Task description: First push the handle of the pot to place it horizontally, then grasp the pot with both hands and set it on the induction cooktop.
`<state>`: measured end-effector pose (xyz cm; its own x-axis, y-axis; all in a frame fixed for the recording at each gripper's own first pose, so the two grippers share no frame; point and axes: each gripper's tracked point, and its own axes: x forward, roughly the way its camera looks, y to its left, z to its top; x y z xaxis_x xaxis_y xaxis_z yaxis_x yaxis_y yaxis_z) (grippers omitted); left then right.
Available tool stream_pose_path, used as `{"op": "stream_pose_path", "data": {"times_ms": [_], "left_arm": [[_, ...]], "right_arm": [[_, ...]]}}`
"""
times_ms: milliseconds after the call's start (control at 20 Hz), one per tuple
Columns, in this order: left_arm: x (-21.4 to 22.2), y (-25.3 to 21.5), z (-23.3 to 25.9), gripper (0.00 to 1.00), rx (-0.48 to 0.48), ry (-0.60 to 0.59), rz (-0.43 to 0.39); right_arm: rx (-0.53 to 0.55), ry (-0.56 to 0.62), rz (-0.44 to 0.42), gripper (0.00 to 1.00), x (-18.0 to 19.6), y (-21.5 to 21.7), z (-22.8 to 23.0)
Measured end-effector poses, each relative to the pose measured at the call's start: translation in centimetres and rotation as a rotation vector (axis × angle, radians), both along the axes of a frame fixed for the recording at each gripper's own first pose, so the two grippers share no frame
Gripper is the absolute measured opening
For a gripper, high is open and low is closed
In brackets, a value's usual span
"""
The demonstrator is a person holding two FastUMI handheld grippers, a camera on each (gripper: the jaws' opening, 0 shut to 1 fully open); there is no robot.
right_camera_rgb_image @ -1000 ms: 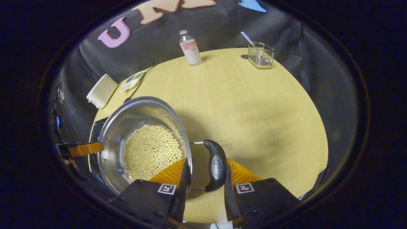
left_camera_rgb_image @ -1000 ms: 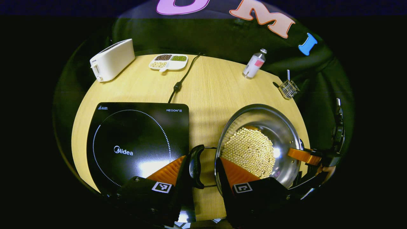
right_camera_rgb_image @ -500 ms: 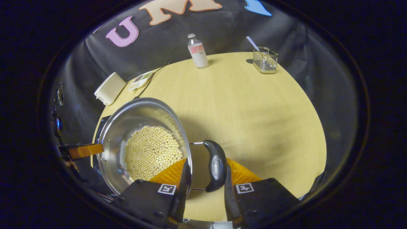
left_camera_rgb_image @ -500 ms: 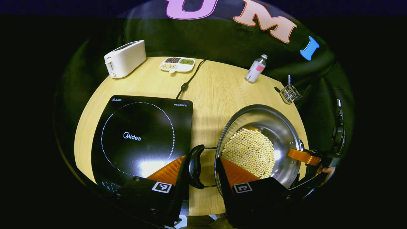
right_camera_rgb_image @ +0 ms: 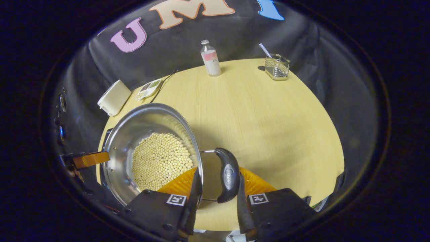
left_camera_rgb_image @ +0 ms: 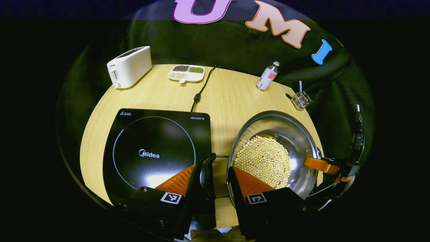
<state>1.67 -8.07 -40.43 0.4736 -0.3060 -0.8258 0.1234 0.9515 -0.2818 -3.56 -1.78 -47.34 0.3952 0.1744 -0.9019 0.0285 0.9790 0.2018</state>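
Sitting at the left of the round pale wooden surface (left_camera_rgb_image: 231, 94): flat black glass induction cooktop (left_camera_rgb_image: 158, 151), ringed cooking zone bare, cord trailing back toward the wall; looking ready to take the load.

Gripping the left black loop handle (left_camera_rgb_image: 207, 174): left gripper (left_camera_rgb_image: 212, 183), jaws closed on the handle from either side, reaching in level, probably so the wire loop cannot swing down.

Hanging between both tools, just right of the cooktop and apparently lifted clear of the wood: shiny round steel pot (left_camera_rgb_image: 273, 151), carrying a mound of pale yellow beans (left_camera_rgb_image: 263, 159); being held level, presumably to stop spilling.

Clamping the opposite black handle (right_camera_rgb_image: 227, 174): right gripper (right_camera_rgb_image: 216, 186), jaws likewise pinching it, balancing the weight.

Judging the push step done, the carry leftward under way; needing even height on both sides.
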Motion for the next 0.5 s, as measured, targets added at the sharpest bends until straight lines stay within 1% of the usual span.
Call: {"op": "stream_pose_path", "data": {"times_ms": [100, 150, 200, 400, 450, 500], "left_arm": [[0.9, 1.3, 0.3, 0.56, -0.008, -0.005, -0.027], [1.3, 2.0, 0.4, 0.58, -0.011, -0.007, -0.038], [1.6, 2.8, 0.5, 0.56, -0.010, -0.010, -0.047], [2.5, 6.2, 0.4, 0.56, -0.016, -0.002, -0.054], [2.7, 7.0, 0.3, 0.58, -0.017, -0.001, -0.054], [2.8, 7.8, 0.3, 0.56, -0.017, 0.001, -0.051]], "right_arm": [[-0.012, -0.007, -0.029, 0.48, -0.1, 1.4, 0.7], [-0.015, -0.010, -0.040, 0.53, -0.1, 2.1, 1.0], [-0.018, -0.010, -0.047, 0.53, -0.2, 3.1, 1.2], [-0.022, -0.004, -0.060, 0.53, -0.5, 6.5, 1.5], [-0.023, -0.002, -0.059, 0.53, -0.5, 7.3, 1.6], [-0.022, 0.000, -0.058, 0.53, -0.5, 8.2, 1.5]]}}
